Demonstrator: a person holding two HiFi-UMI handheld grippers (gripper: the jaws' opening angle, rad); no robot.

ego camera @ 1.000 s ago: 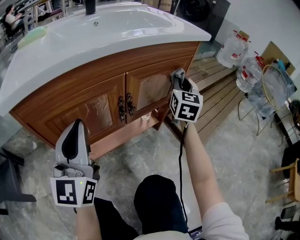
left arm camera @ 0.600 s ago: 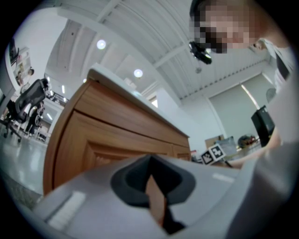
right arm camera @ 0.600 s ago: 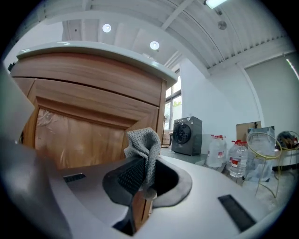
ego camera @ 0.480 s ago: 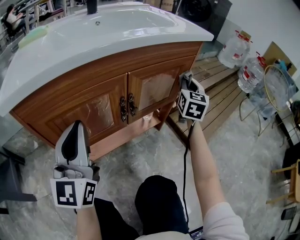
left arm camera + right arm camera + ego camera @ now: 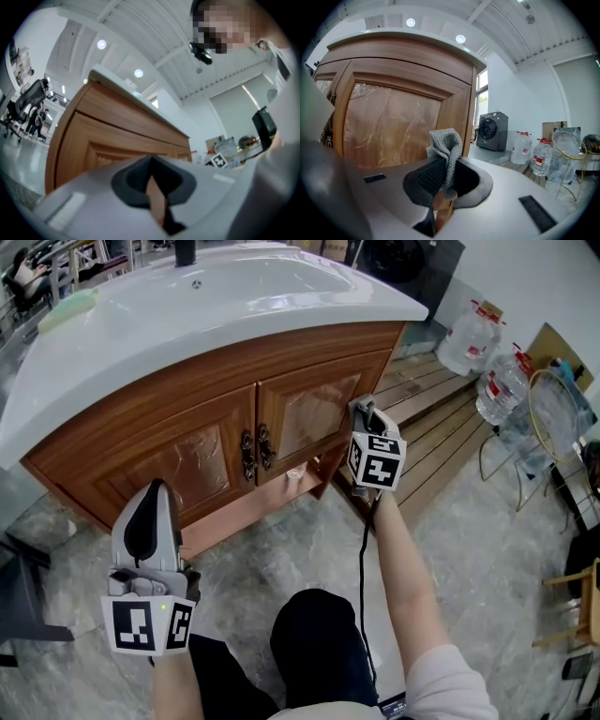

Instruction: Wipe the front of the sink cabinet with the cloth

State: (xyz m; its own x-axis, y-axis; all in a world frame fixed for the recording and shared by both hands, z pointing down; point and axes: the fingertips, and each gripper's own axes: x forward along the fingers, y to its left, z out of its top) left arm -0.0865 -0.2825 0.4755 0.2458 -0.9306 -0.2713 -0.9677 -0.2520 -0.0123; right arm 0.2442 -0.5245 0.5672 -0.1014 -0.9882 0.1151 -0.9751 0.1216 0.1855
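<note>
Standing off to the side here; the right gripper (image 5: 362, 410) is up at the sink cabinet (image 5: 178, 404), right by the outer edge of its right-hand door (image 5: 314, 413), and its jaws are clamped tight on a grey knitted cloth (image 5: 446, 146); a folded tuft of it pokes out past the tips toward the wood. From its own view I can't tell whether the cloth is actually touching the panel or just hovering beside it.

The left gripper (image 5: 154, 491) hangs low in front of the cabinet's left door, jaws pressed together with nothing in them, well away from the wood.

My guess is the wiping is under way on that right door, with most of the cabinet front left to cover.

What could go wrong: only a small bunch of cloth sticks out, so if the gripper leans in too hard the hard jaw tips could scrape the varnish instead of the fabric; the cloth could also drag out of the grip on the raised door frame, or snag on the metal handles (image 5: 253, 454) at the cabinet's middle once the wipe heads that way.
</note>
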